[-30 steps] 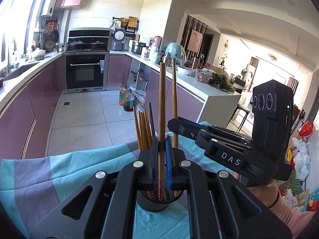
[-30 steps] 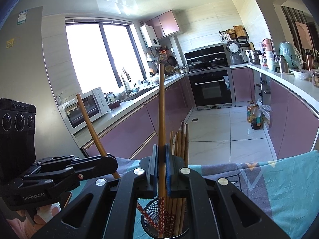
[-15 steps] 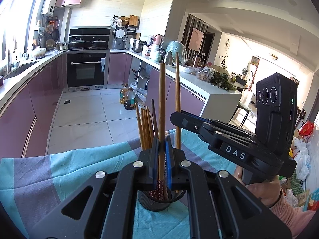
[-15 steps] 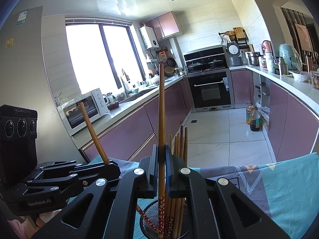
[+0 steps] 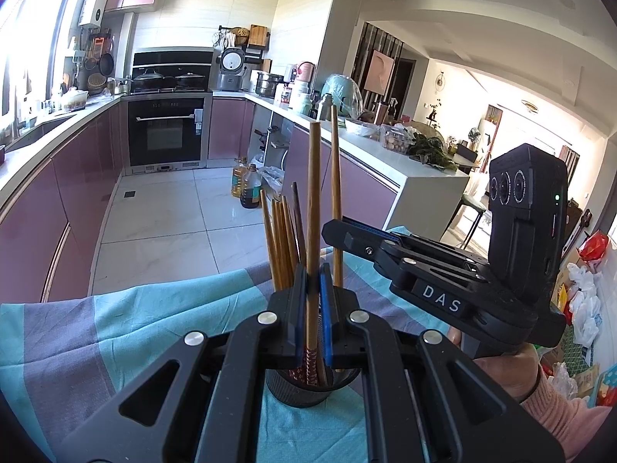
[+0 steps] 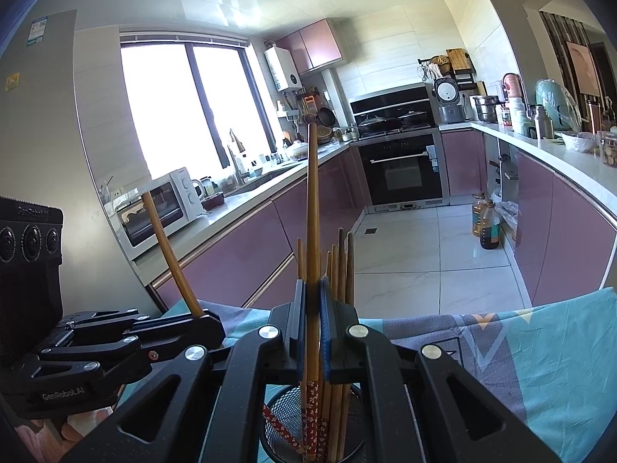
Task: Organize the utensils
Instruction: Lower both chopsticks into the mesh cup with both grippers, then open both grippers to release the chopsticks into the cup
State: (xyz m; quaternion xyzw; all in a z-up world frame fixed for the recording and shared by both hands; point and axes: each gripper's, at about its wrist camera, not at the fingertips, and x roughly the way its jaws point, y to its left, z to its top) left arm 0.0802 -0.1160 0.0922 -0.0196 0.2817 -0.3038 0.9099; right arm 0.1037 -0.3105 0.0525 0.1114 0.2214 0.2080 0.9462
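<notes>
Both tongs, left (image 5: 313, 289) and right (image 6: 312, 301), each clamp one chopstick (image 5: 314, 208) upright over the mesh holder (image 6: 285, 413), ready to lower and release.

A home kitchen: glossy mauve base cabinets (image 6: 246, 254) run either side of a black built-in oven (image 6: 403, 169), with dark lidded pans (image 6: 389, 119) above it, a white microwave (image 6: 162, 204) left of it, and a white rice cooker (image 5: 230, 69) to its right.

Upright chopsticks (image 5: 283, 239) crowding holder (image 5: 297, 387) mouth
</notes>
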